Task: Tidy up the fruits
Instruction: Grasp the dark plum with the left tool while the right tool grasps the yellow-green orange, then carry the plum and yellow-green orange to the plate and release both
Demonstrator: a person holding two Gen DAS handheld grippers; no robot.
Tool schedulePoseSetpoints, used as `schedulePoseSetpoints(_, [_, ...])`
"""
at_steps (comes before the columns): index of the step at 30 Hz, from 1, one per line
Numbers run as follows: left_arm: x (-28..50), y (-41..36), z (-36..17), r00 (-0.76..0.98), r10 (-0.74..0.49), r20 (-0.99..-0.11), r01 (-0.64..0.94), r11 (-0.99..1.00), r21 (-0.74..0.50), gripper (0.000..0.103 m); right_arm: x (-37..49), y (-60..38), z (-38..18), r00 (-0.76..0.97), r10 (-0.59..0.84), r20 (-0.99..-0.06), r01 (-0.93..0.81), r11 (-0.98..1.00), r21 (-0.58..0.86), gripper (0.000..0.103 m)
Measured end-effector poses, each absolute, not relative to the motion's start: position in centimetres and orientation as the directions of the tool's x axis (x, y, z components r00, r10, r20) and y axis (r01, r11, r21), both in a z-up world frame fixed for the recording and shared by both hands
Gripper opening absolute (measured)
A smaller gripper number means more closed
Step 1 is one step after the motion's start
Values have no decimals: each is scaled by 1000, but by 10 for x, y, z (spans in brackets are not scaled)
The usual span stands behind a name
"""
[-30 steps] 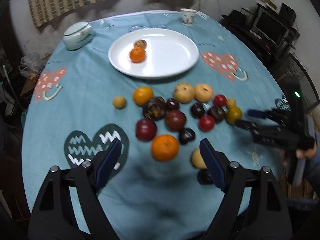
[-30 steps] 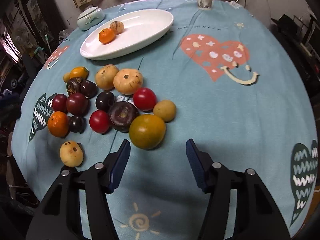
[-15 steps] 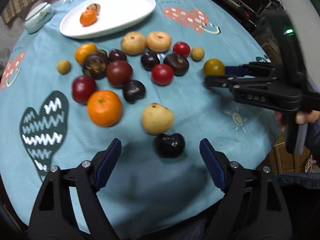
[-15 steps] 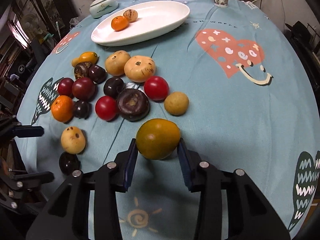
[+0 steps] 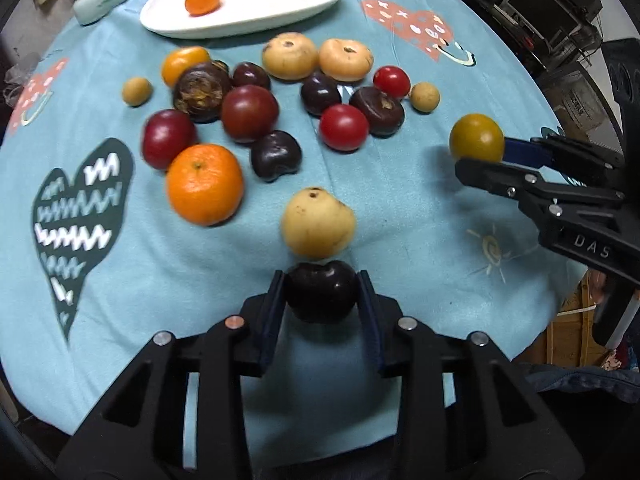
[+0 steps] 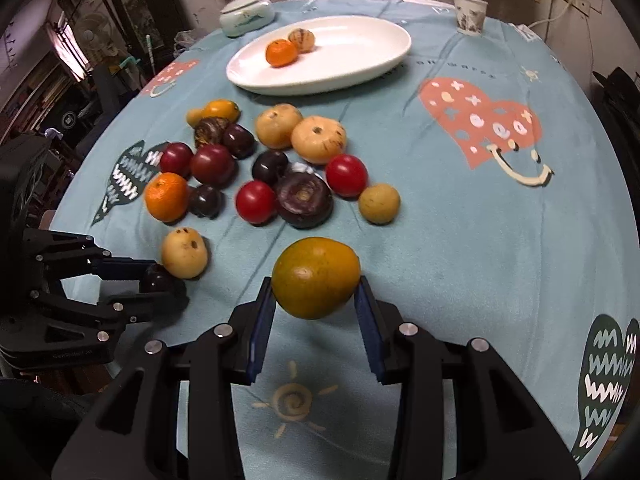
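Observation:
My left gripper (image 5: 322, 280) points down at the near table edge, its jaws closing on a dark plum (image 5: 322, 296); both pads touch the fruit. A pale yellow fruit (image 5: 318, 222) lies just beyond it. My right gripper (image 6: 316, 284) is shut on a yellow-green fruit (image 6: 316, 276), which is a little off the cloth. In the left wrist view that fruit (image 5: 476, 138) shows at the right. Several plums, tomatoes and an orange (image 5: 205, 184) lie loose mid-table. The white plate (image 6: 360, 60) at the back holds a mandarin (image 6: 282, 53) and a striped fruit (image 6: 302, 39).
A lidded ceramic pot (image 6: 247, 14) sits left of the plate and a paper cup (image 6: 469, 14) stands at the far right. The round table has a blue cloth (image 6: 460, 240) with heart prints. Dark furniture and electronics (image 5: 552, 12) crowd the right side.
My left gripper came down over the dark plum and its wide jaws closed onto it. My right gripper closed on the yellow-green fruit and drew it away from the pile.

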State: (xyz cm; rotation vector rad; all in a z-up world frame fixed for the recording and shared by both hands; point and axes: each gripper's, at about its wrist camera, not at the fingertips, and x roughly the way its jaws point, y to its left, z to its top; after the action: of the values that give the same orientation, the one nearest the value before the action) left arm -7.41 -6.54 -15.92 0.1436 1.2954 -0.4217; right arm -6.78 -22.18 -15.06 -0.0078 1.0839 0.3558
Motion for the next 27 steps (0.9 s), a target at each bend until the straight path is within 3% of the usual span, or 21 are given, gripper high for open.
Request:
schedulePoseSetpoints(7, [-73,-54,-110,321,-230,-919,382,919,-97,36,-59,-207,-122,476,288,-831,-308,940,150,41])
schedulePoseSetpoints(17, [-27,-25,-37,500,-221,-838,249,963,-105,36,-41,-179,-74,565,245,-788,-296,952,84,41])
schedulePoseSetpoints(27, [7,-25,-18,528,-233,-816,268,958,-100,36,-22,-168,-51,598,199,-777,-257,965,49,41])
